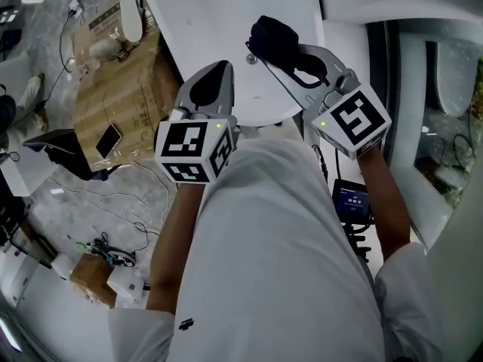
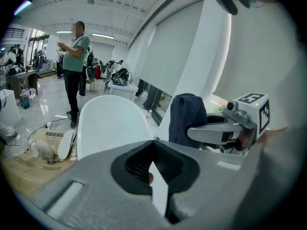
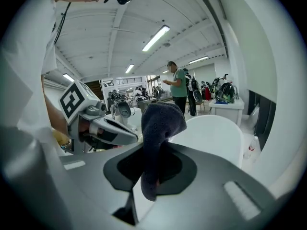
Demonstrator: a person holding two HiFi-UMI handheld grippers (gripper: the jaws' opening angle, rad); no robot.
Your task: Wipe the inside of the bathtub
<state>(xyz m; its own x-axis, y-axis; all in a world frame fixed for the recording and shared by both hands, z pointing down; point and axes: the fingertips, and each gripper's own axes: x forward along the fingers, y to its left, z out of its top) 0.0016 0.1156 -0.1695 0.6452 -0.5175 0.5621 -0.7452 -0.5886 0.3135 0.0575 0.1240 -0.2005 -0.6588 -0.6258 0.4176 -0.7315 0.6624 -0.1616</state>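
Clamping a dark cloth (image 3: 160, 123) between its jaws, the right gripper (image 3: 152, 170) is raised at chest height. The cloth stands up out of the pads and flops over at the top. The left gripper (image 2: 156, 163) is level beside it, jaws brought together with nothing between them. In the head view both tools point forward over the person's white shirt, close to each other but not touching.

Beyond the jaw tips lies the white bathtub (image 1: 226, 21), its rounded end just ahead of the grippers and lower down. The cloth hangs in the air, clear of the tub's rim and inner surface. To the left of the tub, flattened cardboard (image 1: 121, 89) covers the floor with a phone (image 1: 108, 139) on it. A person (image 2: 74, 56) stands well back in the hall.

Assessment: the cloth is in hand and the tub is within reach, but no contact is established. No wiped area can be told from these views, so the whole interior appears outstanding.
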